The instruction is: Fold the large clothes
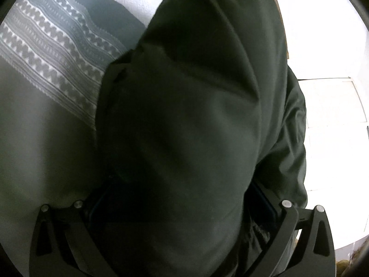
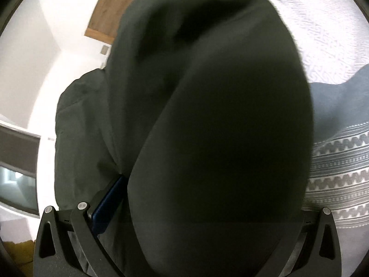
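Note:
A large dark green garment (image 1: pixel 184 115) fills most of the left wrist view and hangs lifted above the bed. My left gripper (image 1: pixel 182 205) is shut on its bunched cloth, which hides the fingertips; a blue pad (image 1: pixel 263 200) shows at the right finger. The same dark green garment (image 2: pixel 207 115) fills the right wrist view. My right gripper (image 2: pixel 184 207) is shut on it, with the cloth draped over the fingers and a blue pad (image 2: pixel 108 205) showing on the left finger.
A grey bedspread with white patterned bands (image 1: pixel 53 53) lies below at the left, and it also shows in the right wrist view (image 2: pixel 341 175). A white textured cover (image 2: pixel 327 37), a wooden edge (image 2: pixel 108 11), white wall and white floor tiles (image 1: pixel 334 120) surround it.

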`<state>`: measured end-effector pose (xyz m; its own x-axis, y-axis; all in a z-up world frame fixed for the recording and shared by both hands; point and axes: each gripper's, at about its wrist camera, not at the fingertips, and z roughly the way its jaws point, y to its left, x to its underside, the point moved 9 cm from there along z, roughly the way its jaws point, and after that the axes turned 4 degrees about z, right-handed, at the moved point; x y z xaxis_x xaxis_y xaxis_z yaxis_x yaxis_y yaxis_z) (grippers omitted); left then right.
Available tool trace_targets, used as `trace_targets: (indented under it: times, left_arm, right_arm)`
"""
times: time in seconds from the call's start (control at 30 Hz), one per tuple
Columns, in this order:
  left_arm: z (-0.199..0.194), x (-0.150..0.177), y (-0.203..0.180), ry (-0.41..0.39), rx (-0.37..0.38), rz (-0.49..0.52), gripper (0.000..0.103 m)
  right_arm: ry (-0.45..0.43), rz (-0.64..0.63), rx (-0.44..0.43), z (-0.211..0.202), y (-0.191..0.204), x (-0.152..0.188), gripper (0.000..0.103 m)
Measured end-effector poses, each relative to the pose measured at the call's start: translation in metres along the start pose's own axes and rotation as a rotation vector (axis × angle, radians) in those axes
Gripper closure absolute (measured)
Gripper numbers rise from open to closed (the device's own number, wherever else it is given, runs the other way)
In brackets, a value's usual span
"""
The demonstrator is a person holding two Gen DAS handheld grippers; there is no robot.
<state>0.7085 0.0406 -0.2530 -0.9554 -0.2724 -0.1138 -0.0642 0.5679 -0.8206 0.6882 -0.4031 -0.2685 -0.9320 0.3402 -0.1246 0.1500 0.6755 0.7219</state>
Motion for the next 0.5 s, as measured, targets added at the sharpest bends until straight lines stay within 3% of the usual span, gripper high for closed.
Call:
trace_targets:
  times: [0.13,0.23,0.3,0.37,0.43,0.47,0.5]
  left_arm:
    - [0.002,0.004,-0.003,-0.051,-0.004,0.006,0.001]
    - [0.003,0.010,-0.012,-0.074,0.042,-0.001,0.025]
    - [0.004,0.017,-0.020,-0.086,0.068,0.008,0.047]
    - [0.006,0.022,-0.028,-0.099,0.080,0.015,0.059]
    - [0.007,0.025,-0.036,-0.118,0.075,0.019,0.067]
    - [0.007,0.027,-0.040,-0.129,0.075,0.014,0.070]
    - [0.007,0.026,-0.044,-0.139,0.071,0.009,0.073]
  right_arm:
    - [0.003,0.011,-0.028,0.015,0.006,0.004,0.000]
    - [0.000,0.000,0.003,0.024,0.013,0.007,0.000]
    - [0.017,0.019,-0.005,0.029,0.021,0.011,0.000]
    - [0.015,0.016,-0.005,0.032,0.028,0.012,0.001]
    - [0.002,0.031,-0.025,0.034,0.034,0.013,0.016]
    - [-0.015,0.068,-0.064,0.033,0.038,0.013,0.039]
    - [-0.031,0.084,-0.068,0.032,0.041,0.013,0.051]
